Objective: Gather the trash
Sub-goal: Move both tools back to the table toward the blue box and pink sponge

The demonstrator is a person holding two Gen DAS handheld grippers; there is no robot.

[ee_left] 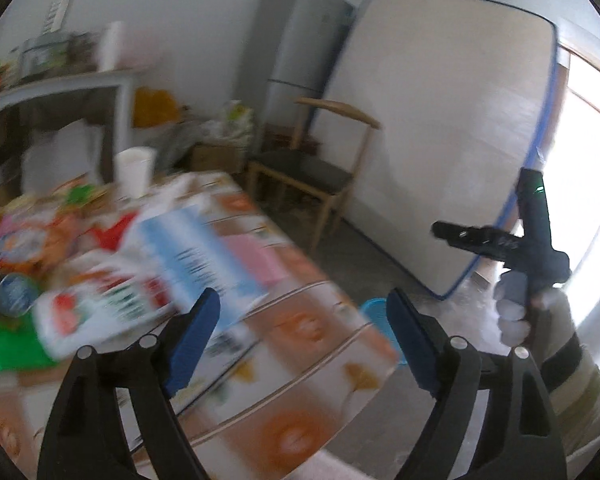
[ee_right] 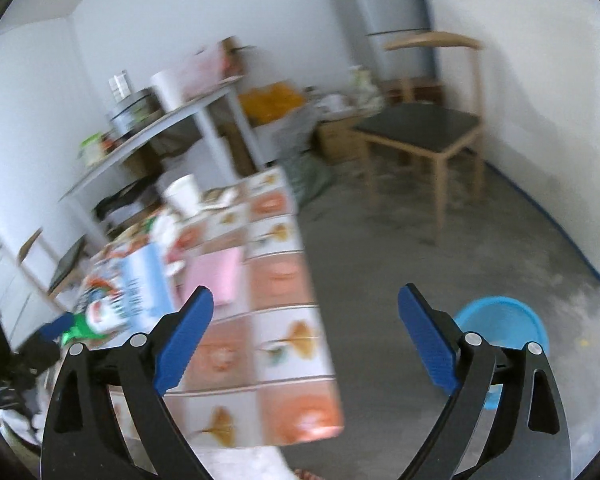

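Both arms are raised and angled downward; the left gripper (ee_left: 302,334) and right gripper (ee_right: 306,330) gape wide, nothing between their jaws.

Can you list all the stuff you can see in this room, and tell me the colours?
table: one, orange and white patterned cloth, near left.
wrappers and packets: blurred pile, many colours, on the table.
pink sheet: one, on the table.
paper cup: one, white, table's far end.
basin: one, blue, on the floor.
chair: one, wooden, dark seat, far side.
fridge: one, grey, by the wall.
mattress: one, white, blue edge, leaning upright.
shelf: one, grey, cluttered.
left gripper: blue pads, open, empty.
right gripper: blue pads, open, empty.
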